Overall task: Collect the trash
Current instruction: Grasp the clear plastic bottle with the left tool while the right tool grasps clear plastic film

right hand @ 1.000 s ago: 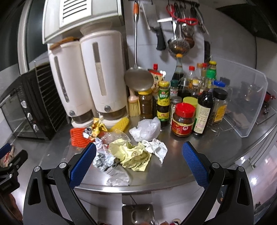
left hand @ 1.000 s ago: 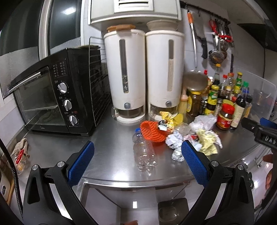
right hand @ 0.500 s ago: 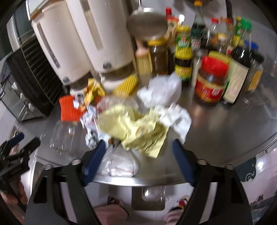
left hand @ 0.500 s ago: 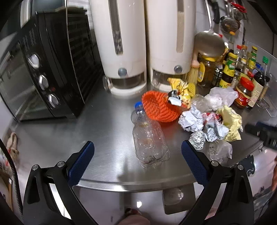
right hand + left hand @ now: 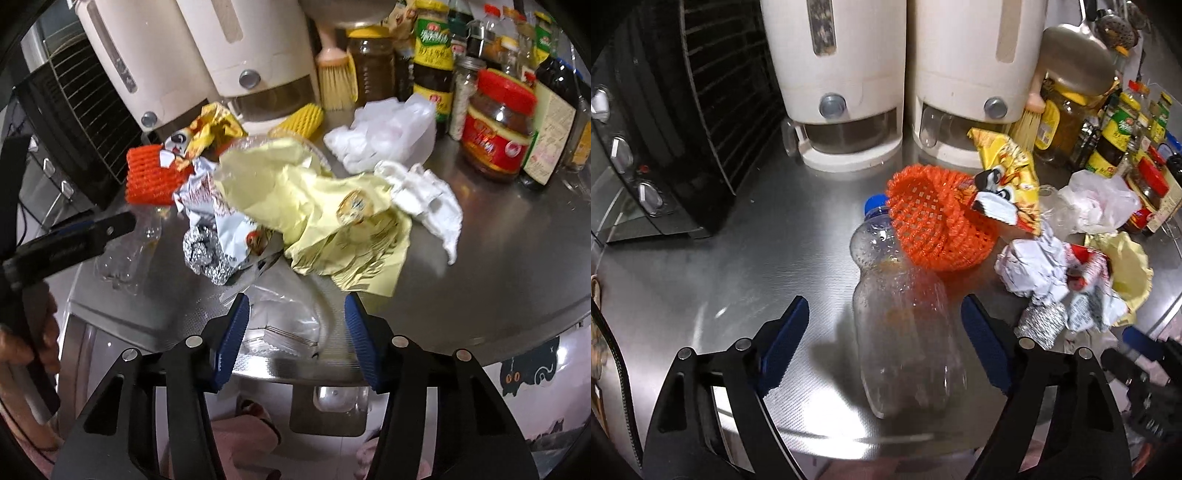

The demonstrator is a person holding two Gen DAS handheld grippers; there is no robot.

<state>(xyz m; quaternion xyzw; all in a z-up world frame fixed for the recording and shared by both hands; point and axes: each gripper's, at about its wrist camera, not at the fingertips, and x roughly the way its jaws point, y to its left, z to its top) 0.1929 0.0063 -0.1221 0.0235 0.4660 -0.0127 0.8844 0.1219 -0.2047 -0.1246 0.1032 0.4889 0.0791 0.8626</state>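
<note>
A clear plastic bottle with a blue cap lies on the steel counter. My left gripper is open, its jaws on either side of the bottle's base. Behind it lie an orange net, a yellow snack wrapper, crumpled white paper and a foil ball. My right gripper is open around a clear plastic bag at the counter's front edge. Beyond it lie yellow paper, the foil ball, a white bag and white tissue.
Two white dispensers stand at the back, a black oven at the left. Jars and sauce bottles crowd the back right, with a brush. The left gripper also shows in the right wrist view.
Both grippers have moved down and forward to the counter. The left now straddles the bottle; the right has narrowed and now straddles the clear bag.
</note>
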